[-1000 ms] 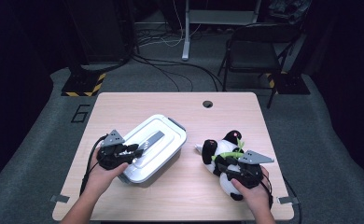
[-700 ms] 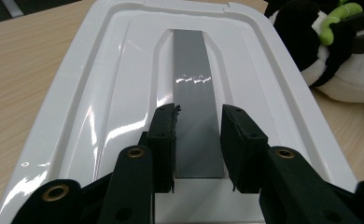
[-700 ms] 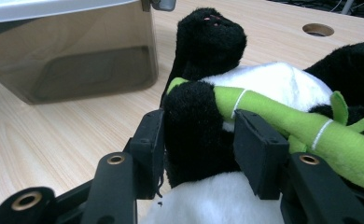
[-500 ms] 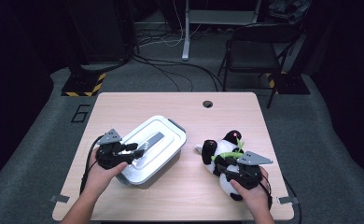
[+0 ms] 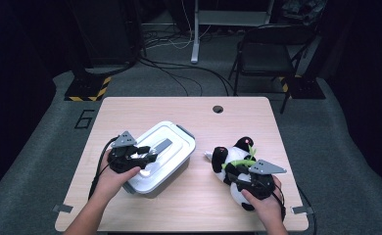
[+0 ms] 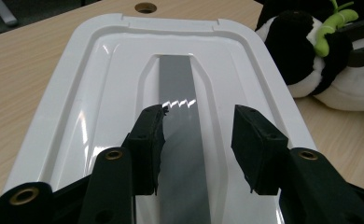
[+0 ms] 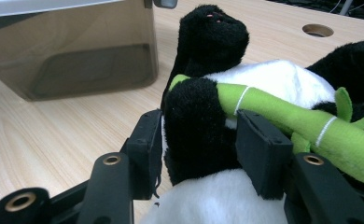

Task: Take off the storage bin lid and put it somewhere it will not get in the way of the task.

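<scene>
On a wooden table (image 5: pixel 189 205), the left claw (image 6: pixel 201 140) hovers over the lid of a white box (image 5: pixel 164 154), released, its jaws having just widened either side of the grey handle strip (image 6: pixel 180 93). At the right, the right claw (image 7: pixel 201 149) grasps a plush panda (image 5: pixel 235 159) by its black arm, loosening slightly
</scene>
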Demonstrator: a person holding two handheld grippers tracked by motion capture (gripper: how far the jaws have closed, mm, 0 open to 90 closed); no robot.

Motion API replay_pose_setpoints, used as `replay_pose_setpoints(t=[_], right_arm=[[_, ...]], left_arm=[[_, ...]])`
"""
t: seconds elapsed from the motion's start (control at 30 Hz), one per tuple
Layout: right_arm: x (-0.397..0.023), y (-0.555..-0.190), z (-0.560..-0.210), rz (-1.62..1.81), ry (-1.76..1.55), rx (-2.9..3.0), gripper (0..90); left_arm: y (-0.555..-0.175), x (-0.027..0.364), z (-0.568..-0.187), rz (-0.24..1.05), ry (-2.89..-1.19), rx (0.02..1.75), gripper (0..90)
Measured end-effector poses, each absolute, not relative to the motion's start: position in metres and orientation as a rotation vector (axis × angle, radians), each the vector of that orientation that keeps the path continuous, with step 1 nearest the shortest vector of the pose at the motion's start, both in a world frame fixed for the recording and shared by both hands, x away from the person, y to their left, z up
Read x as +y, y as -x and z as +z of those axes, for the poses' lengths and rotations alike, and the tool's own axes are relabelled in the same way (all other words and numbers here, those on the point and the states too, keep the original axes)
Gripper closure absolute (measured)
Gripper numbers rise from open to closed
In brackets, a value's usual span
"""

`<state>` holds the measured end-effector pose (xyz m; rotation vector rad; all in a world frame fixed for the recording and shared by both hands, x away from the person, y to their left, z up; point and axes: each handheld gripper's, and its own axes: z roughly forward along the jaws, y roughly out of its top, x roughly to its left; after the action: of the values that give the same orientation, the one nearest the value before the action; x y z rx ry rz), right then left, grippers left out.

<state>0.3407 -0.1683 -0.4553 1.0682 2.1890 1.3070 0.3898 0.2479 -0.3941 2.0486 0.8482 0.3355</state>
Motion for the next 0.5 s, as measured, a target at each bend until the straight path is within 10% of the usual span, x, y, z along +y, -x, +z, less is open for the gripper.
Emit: replay_pose_setpoints(t=[0.5], right_arm=[[-0.1688,-0.3402,-0.4561,1.318,-1.06,2.181,49.7]], left_arm=[[-0.3948,0.2423,-0.3994,0.359,-2.075,0.868,55.7]])
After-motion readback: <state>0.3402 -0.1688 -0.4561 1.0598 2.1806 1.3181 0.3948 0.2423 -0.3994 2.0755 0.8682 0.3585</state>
